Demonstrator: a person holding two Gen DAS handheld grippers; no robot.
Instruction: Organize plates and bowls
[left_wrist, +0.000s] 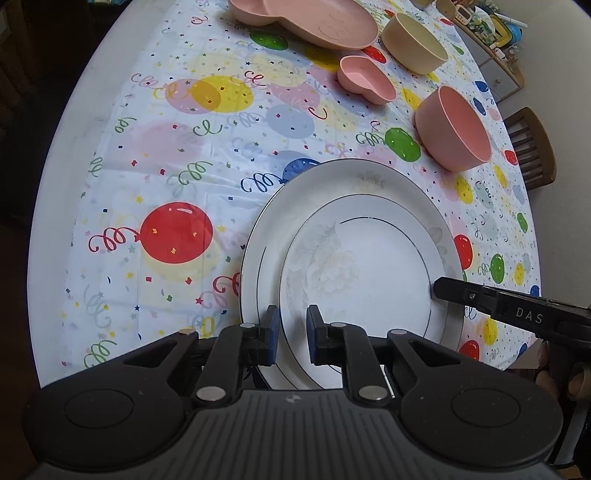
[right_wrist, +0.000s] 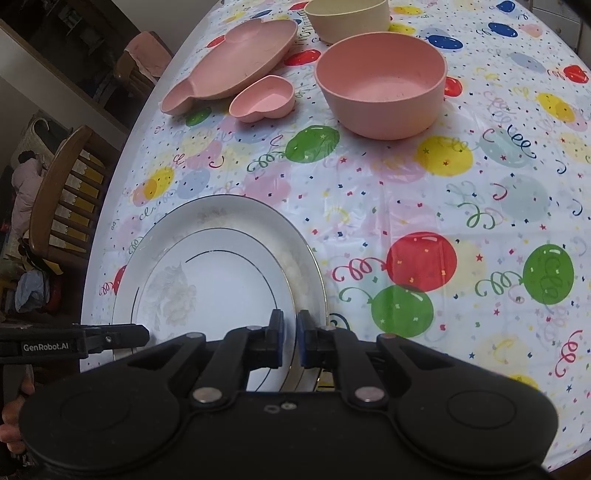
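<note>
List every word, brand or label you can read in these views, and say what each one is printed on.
"DAS": on the side of the right claw, seen from the left wrist camera; the word may run on out of sight.
"GenRobot.AI": on the side of the left claw, seen from the right wrist camera.
Faint writing on the pink divided plate and on the tablecloth by the cream bowl: too blurred to read.

Left tool (left_wrist: 291, 336): black linkage arms, silver pivot bolts, blue pads, ribbed grey housing. Right tool (right_wrist: 290, 339): the same, all black, lettered "DAS".
</note>
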